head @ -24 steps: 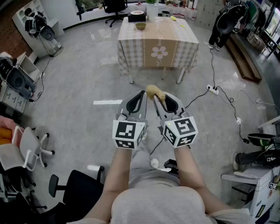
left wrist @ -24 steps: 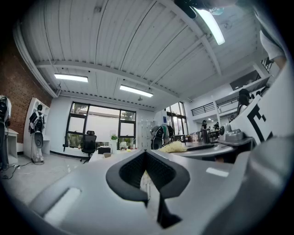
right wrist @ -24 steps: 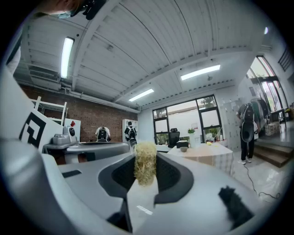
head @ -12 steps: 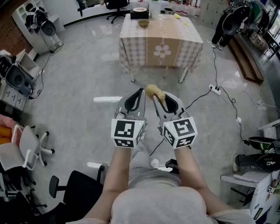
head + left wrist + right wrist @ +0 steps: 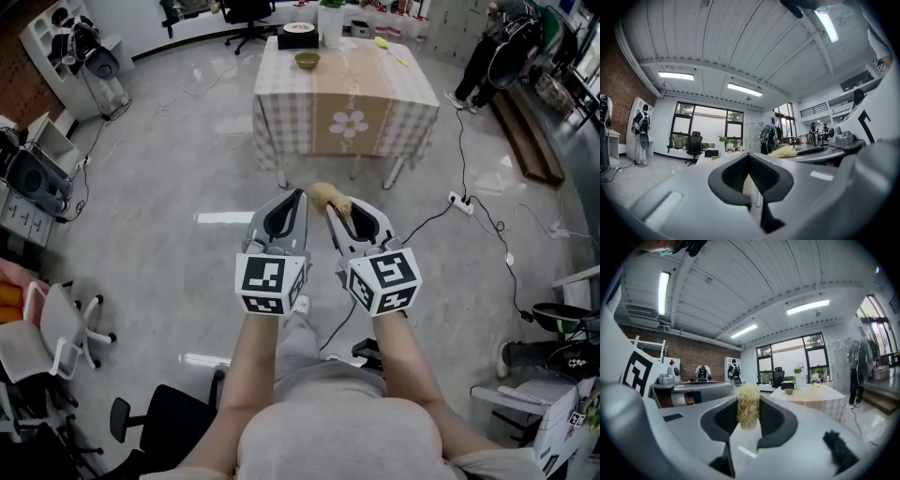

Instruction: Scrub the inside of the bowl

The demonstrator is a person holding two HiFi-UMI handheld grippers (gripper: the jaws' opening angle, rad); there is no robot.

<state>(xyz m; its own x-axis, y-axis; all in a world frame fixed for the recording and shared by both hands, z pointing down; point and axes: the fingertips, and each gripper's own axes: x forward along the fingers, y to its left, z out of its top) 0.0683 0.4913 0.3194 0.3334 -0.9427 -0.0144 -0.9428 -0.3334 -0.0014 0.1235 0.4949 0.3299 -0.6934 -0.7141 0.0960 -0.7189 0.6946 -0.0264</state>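
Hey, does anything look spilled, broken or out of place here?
Nothing spilled or broken. The bowl sits upright on the table; only a power strip and cables trail loose across the floor beside it.

- Left gripper (image 5: 296,199): jaws closed together with nothing between them, held level, pointing to 12 o'clock.
- Right gripper (image 5: 335,210): jaws clamped on a yellow fibrous scrubber (image 5: 328,196), angled toward 11 o'clock, tip just beside the left gripper's tip.
- Left forearm (image 5: 249,361) and right forearm (image 5: 403,361): bare, extended side by side from 6 o'clock, not touching.
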